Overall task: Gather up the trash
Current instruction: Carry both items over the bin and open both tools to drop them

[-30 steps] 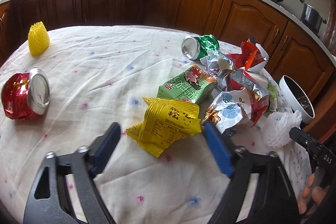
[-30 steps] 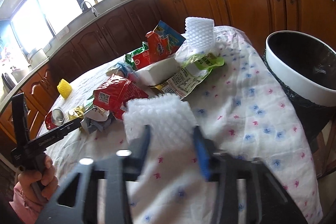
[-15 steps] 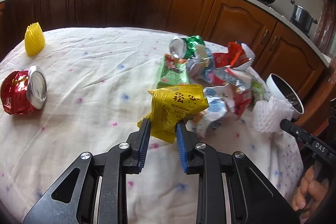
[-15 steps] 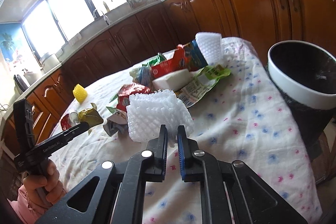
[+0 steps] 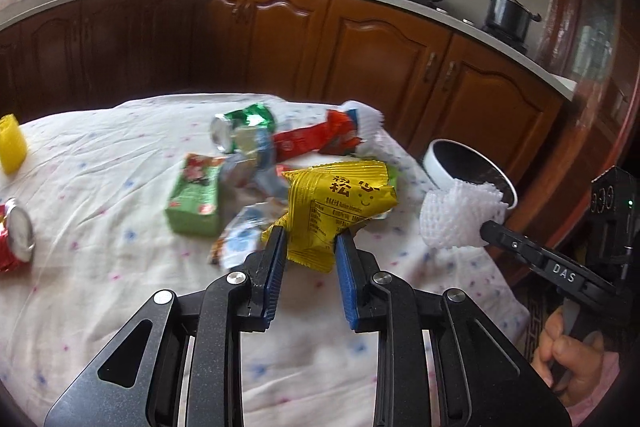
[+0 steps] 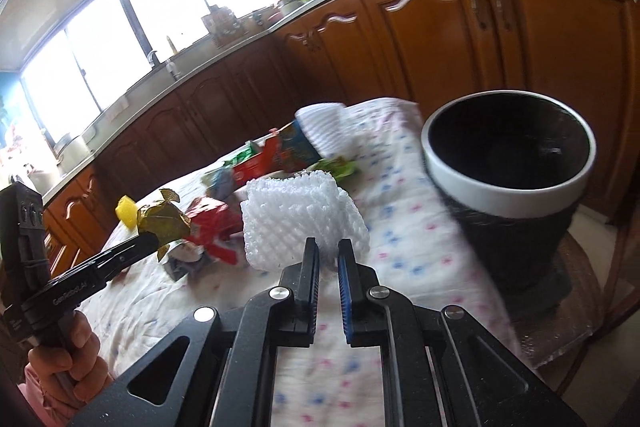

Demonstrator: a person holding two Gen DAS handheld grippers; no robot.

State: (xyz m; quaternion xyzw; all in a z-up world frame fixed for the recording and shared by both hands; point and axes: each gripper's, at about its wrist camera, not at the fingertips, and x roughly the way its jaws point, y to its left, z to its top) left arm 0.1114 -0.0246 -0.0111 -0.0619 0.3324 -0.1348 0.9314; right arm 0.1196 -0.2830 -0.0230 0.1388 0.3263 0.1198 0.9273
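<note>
Left gripper [image 5: 310, 247]: the fingers pinch the lower edge of a yellow snack wrapper [image 5: 340, 203]. The wrapper is clear of the table [image 5: 100, 163] and hangs above the cloth, in front of the pile of litter. The left jaws closed onto the wrapper within the last second.

Right gripper [image 6: 329, 259]: the fingers are almost pressed together and pinch the near edge of a white foam net [image 6: 300, 215]. The net is off the cloth. The right jaws also closed within the last second, with the net between them. In the left wrist view the net sits just in front of the rim of the bin [image 5: 436, 163].

Bin: black body, white rim, black liner, standing on the floor just beside the table edge, to the right of the foam net in the right wrist view.

Litter on the table:
- green carton [image 5: 196, 203], lying flat
- green can [image 5: 240, 127], on its side
- red can [image 5: 14, 239], near the left edge
- red wrappers [image 5: 312, 141]
- second foam net [image 6: 324, 131], at the far edge
- yellow foam net [image 5: 12, 143], well apart from the pile

A hand [image 6: 64, 351] grips each gripper handle
</note>
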